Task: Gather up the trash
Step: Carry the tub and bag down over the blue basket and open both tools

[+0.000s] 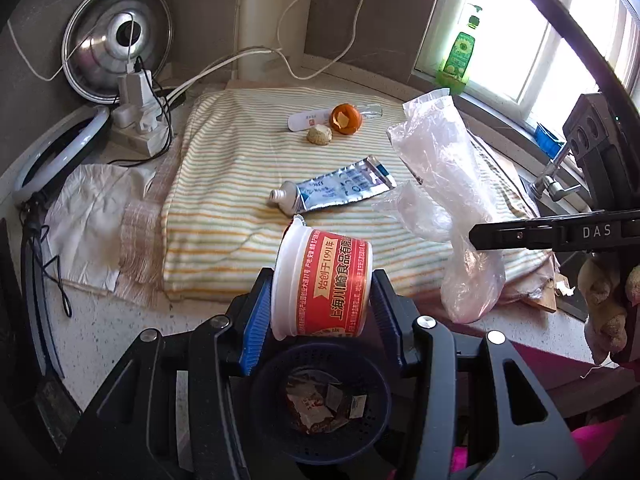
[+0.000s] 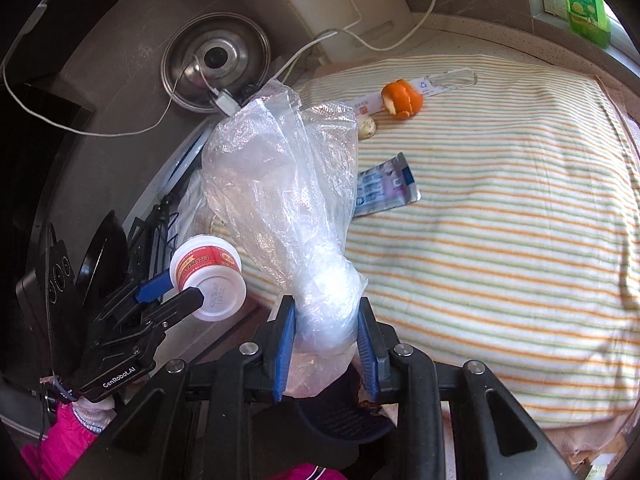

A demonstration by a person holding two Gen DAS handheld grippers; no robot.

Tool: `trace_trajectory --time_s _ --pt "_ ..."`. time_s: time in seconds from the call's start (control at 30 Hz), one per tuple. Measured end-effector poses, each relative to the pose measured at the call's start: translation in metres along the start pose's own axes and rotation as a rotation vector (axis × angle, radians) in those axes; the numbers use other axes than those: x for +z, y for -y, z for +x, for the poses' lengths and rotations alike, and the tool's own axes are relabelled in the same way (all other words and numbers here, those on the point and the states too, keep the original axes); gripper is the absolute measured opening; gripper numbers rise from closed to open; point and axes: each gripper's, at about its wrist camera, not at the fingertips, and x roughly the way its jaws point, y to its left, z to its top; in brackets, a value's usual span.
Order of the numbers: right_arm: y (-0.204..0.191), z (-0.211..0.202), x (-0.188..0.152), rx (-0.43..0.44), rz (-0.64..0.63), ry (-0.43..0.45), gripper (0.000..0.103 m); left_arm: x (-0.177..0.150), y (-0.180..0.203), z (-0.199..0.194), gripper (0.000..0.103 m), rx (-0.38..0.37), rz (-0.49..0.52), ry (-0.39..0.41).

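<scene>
My left gripper (image 1: 320, 300) is shut on a red-and-white plastic cup (image 1: 324, 280), held on its side above a dark blue trash basket (image 1: 320, 400) with wrappers in it. The cup also shows in the right wrist view (image 2: 208, 272). My right gripper (image 2: 326, 344) is shut on a crumpled clear plastic bag (image 2: 280, 184), held over the basket's edge (image 2: 340, 420). On the striped towel (image 1: 240, 184) lie a squeezed toothpaste tube (image 1: 336, 192), an orange peel (image 1: 345, 119), a small beige lump (image 1: 319, 135) and a white flat tube (image 1: 308, 120).
A steel pot lid (image 1: 116, 40) leans on the back wall beside a white power strip (image 1: 140, 120) with cables. A green soap bottle (image 1: 458, 56) stands on the windowsill. A tap (image 1: 554, 176) is at the right. White paper (image 1: 88, 220) lies left of the towel.
</scene>
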Motion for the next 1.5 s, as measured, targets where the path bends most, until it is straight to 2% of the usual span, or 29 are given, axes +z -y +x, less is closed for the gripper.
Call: trace_trajectory --time_s 0.33,0.77,1.1,1.5 --pt "-0.024 0.026 -0.057 -0.014 -0.025 -0.078 0.029 -0.059 -0.007 -0.002 0.049 -0.004 -0.033 -0.080" --pt "-0.030 0.072 -0.108 -0.069 -0.058 -0.182 0.029 -0.119 -0.015 0.023 0.048 -0.003 -0.102 -0.189" --pt "-0.017 0.105 -0.133 -0.116 -0.054 -0.240 0.030 -0.140 -0.017 0.051 0.048 0.015 -0.127 -0.253" --pt "-0.008 0.133 -0.138 -0.155 -0.053 -0.270 0.033 -0.151 -0.015 0.080 0.048 0.047 -0.119 -0.319"
